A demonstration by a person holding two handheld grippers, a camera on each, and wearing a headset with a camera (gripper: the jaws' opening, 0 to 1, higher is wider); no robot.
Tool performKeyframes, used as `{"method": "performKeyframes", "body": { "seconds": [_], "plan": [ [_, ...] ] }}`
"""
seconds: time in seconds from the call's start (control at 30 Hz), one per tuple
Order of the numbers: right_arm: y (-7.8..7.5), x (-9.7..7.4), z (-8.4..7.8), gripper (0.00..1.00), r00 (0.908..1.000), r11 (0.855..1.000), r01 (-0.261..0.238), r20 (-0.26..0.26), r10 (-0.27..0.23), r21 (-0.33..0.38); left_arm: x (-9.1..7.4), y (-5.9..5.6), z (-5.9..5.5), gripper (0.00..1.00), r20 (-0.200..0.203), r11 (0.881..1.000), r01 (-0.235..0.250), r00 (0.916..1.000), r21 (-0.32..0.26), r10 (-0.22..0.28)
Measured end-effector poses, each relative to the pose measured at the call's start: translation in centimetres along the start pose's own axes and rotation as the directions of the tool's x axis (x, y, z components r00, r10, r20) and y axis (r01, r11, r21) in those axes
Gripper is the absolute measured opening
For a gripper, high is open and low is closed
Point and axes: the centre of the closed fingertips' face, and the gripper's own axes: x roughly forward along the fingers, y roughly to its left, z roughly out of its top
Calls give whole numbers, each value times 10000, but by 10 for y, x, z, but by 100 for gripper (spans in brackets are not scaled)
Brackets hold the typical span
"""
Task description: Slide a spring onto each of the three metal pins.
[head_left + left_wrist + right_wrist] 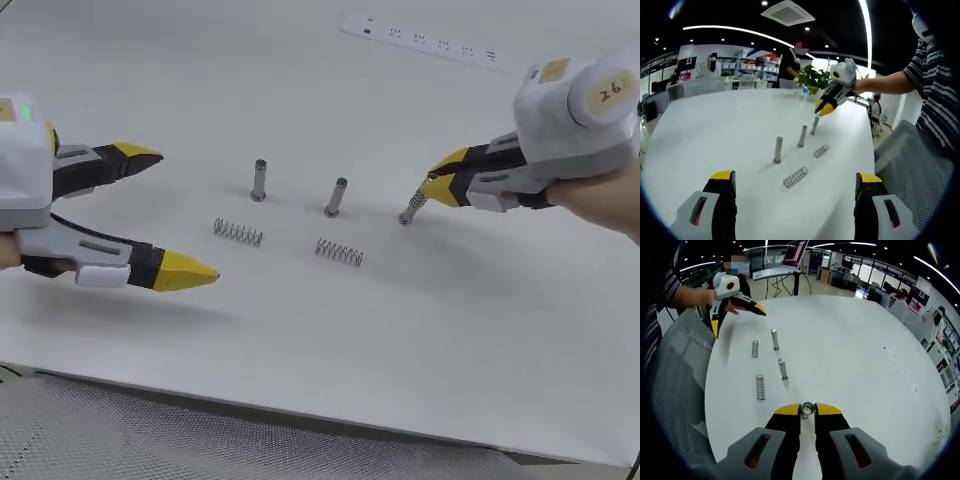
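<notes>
Right claw (432,186) is clamped on a spring (418,201) over the pin (406,218) beneath its tips. Left claw (185,213) gapes wide. Open white table (420,340) lies between it and two bare pins (259,180), two loose springs (238,232). The table's near edge lies behind both; office (735,70) beyond.

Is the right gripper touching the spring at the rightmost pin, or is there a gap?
Touching. The right gripper view shows the spring pinched at its end between the yellow tips of the right gripper, with no gap on either side.

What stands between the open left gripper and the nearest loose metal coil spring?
Nothing visible: bare white table lies between the left gripper and the metal coil spring; the upright grey metal pin stands beyond it.
</notes>
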Motion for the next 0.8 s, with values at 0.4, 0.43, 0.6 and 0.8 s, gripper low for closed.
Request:
{"method": "performKeyframes", "body": {
  "seconds": [0.4,0.43,0.6,0.8],
  "plan": [
    [4,10,-7,7,9997,9999,-112,-236,112,30,2,0,1,96,42,10000,35,10000,20,-35],
    [4,10,-7,7,9996,9999,-108,-260,108,12,2,1,1,96,46,10000,29,10000,14,-29],
    [5,14,-11,7,9993,9999,-136,-359,133,-75,1,2,1,96,68,10000,12,10000,8,-12],
    [4,16,-13,7,9991,9999,-132,-398,129,-69,0,2,2,96,89,10000,-23,10000,-19,23]
  ]
}}
